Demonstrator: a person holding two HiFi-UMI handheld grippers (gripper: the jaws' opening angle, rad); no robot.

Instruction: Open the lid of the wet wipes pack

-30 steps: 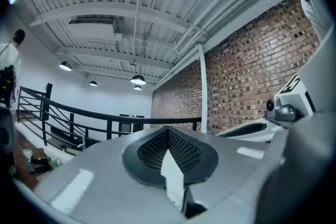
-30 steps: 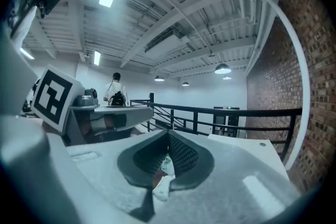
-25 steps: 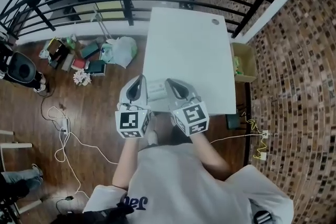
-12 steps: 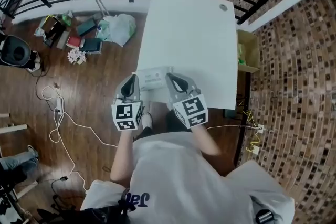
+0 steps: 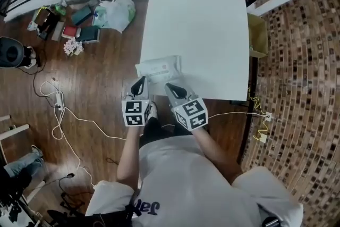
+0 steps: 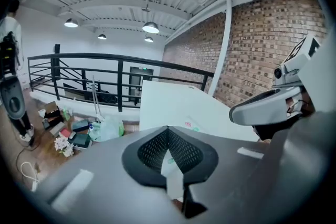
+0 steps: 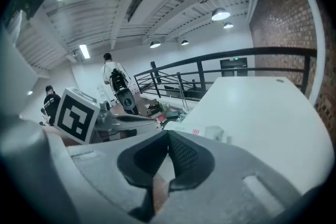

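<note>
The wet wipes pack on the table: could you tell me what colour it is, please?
The wet wipes pack is white, best seen in the head view.

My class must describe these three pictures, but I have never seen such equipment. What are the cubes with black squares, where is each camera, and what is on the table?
There is no robot: a person holds a tool in each hand, the left gripper and the right gripper. The patterned cubes are part of them. The top-down picture comes from a camera on the person's head; the other two come from cameras riding on each gripper, looking along its fingers. On the white table lies a wipes pack, near its edge, just ahead of both grippers. Both pairs of fingers are closed and hold nothing.
</note>
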